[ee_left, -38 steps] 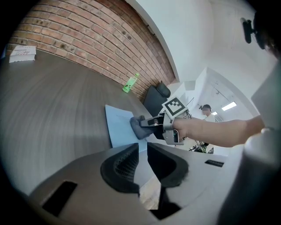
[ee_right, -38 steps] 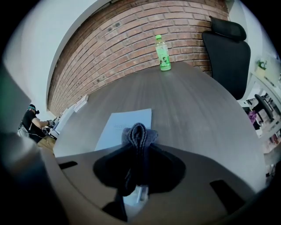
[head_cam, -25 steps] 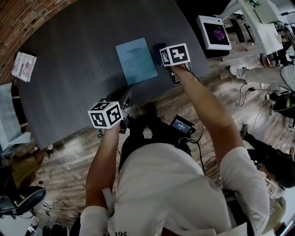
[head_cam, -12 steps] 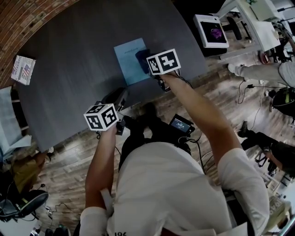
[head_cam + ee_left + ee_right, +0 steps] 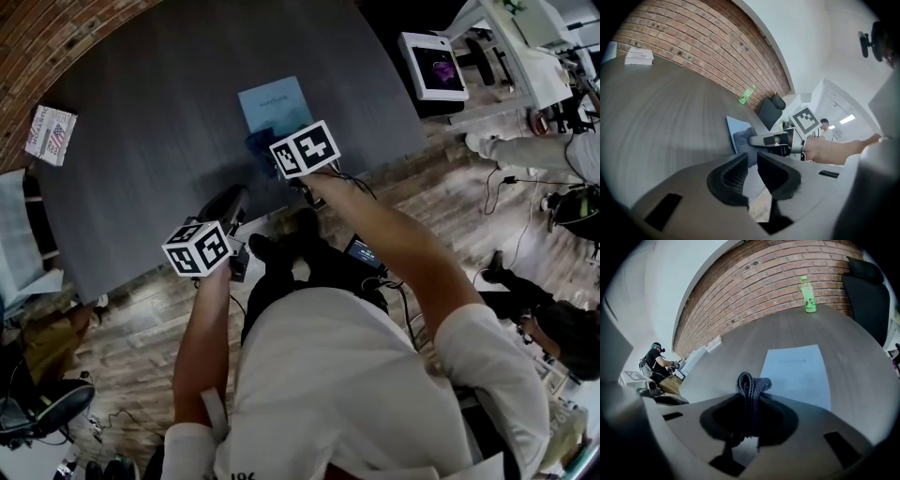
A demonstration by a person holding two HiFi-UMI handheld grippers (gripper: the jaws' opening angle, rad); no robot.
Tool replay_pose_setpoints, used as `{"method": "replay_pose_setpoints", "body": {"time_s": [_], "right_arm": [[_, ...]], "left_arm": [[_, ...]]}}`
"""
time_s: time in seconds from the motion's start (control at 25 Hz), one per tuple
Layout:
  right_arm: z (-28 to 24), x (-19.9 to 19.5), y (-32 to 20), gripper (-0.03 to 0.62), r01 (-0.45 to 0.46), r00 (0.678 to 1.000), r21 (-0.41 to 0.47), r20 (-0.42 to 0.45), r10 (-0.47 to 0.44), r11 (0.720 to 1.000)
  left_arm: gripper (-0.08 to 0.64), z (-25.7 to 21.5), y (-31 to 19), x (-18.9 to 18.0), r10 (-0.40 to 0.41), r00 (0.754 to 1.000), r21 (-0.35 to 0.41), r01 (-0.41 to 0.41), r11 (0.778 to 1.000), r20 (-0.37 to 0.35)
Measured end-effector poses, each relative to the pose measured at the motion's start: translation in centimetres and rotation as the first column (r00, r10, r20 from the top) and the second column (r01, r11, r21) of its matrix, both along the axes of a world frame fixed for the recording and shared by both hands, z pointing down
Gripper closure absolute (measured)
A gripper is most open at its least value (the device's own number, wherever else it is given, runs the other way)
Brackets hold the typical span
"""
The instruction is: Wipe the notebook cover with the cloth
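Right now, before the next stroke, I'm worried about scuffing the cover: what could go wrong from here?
1. The notebook lies loose on the table. The left tool hangs empty, away from it, so a stroke could push it sideways.
2. The cloth is a narrow bunch in the right tool. Pressed low, the hard tips might scrape the cover.

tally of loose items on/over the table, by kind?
notebook: 1
cloth: 1
green bottle: 1
white printed packet: 1
Total: 4
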State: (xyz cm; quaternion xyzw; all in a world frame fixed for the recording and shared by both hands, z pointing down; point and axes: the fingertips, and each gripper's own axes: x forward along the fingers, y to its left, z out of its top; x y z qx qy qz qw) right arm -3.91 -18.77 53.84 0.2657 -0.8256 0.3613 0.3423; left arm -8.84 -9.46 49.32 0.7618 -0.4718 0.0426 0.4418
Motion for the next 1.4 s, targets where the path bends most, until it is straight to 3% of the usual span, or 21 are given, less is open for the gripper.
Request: {"method": "replay_pose_setpoints", "body": {"time_s": [0.24, 0.6, 1.08, 1.4], "right_arm": [[1.7, -1.1, 1.1, 0.492, 0.003, 1.000, -0.048, -0.005, -0.003, 0.999], [3.0, 2.3, 0.3, 0.491, -0.046, 0.997, -0.044, -0.058, 0.044, 0.998], [3.2, 8.3, -0.9, 0.489, -0.125, 0.988, -0.026, -0.100, 0.122, 0.992], [3.0, 10.1, -1.4, 0.489, -0.100, 0.984, -0.001, -0.147, 0.098, 0.995]], "left_arm": [[0.491, 0.1, 0.4, -0.9, -0.019, 1.000, -0.006, 0.019, 1.000, 0.001], [0.491, 0.6, -0.4, 0.4, 0.012, 1.000, -0.009, -0.012, 1.000, -0.014], [0.491, 0.5, -1.9, 4.8, 0.097, 0.995, 0.000, -0.097, 0.995, -0.030], [0.491, 0.8, -2.5, 5.7, 0.105, 0.994, -0.007, -0.106, 0.994, -0.030]]}}
